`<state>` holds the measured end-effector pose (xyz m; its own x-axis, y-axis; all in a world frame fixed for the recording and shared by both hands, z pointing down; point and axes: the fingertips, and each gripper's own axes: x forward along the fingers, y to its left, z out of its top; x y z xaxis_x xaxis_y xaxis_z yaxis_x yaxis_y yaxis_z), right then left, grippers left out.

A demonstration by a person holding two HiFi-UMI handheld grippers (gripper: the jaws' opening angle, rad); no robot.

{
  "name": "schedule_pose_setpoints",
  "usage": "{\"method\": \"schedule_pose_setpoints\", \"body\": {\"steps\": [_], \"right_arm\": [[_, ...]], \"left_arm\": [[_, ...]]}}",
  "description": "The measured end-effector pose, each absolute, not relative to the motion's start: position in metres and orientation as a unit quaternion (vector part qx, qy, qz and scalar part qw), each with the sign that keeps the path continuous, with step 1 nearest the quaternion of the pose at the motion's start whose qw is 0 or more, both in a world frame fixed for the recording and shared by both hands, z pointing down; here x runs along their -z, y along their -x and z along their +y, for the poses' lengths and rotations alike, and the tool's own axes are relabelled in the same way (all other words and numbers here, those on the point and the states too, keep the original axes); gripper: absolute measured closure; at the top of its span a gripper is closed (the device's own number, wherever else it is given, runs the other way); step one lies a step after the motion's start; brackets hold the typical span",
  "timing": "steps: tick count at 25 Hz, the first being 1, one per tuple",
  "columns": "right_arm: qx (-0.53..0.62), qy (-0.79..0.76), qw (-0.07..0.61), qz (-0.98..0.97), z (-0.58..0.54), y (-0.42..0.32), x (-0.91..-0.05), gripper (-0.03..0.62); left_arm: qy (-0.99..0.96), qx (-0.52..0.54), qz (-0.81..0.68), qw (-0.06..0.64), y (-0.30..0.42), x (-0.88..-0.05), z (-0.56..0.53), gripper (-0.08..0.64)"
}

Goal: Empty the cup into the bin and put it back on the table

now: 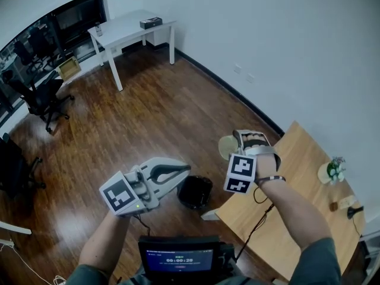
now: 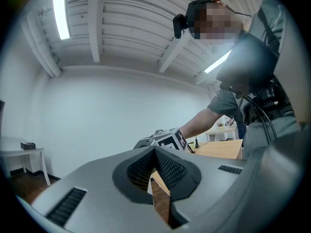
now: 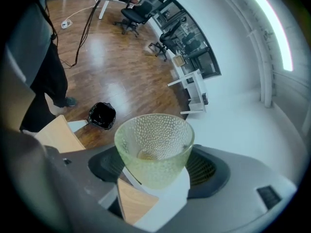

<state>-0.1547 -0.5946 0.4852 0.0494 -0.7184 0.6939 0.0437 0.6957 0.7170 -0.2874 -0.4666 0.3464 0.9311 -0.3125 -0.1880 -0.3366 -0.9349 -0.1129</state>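
The left tongs point(image 1: 178, 172) hang idle at the left of the head view with their jaws together and nothing between them, which their own view point(image 2: 154, 154) confirms. To their right, on the brown wooden floor, stands the small round black bin point(image 1: 195, 192), close to the corner of the light wooden worktop point(image 1: 285, 212). Further right and higher, the right tongs point(image 1: 244, 143) are clamped on the pale yellow-green, dimpled, translucent cup point(image 1: 227, 147), jaws wide around its lower body. The cup is in the air past the worktop's edge, its long axis tipped so that the mouth faces left, toward the bin's side. In the right gripper view the cup point(image 3: 154, 147) fills the span of the tongs point(image 3: 155, 176), a brownish trace lies in its bottom, and the bin point(image 3: 101, 115) lies below and left of the rim, not under it. The pour likely needs the cup carried left over the bin. I count one cup, one bin, two tongs.
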Motion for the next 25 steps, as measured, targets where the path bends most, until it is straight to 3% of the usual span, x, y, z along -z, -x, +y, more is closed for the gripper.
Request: {"method": "schedule_pose_setpoints", "body": {"steps": [8, 25], "right_arm": [[0.329, -0.223, 0.718, -0.572, -0.593, 0.150, -0.500, 0.211], [0.401, -0.198, 0.735, -0.509, -0.602, 0.158, -0.486, 0.212]], "left_arm": [[0.980, -0.086, 0.163, 0.073, 0.291, -0.345, -0.463, 0.560], [0.980, -0.082, 0.168, 0.072, 0.295, -0.350, -0.459, 0.560]]}}
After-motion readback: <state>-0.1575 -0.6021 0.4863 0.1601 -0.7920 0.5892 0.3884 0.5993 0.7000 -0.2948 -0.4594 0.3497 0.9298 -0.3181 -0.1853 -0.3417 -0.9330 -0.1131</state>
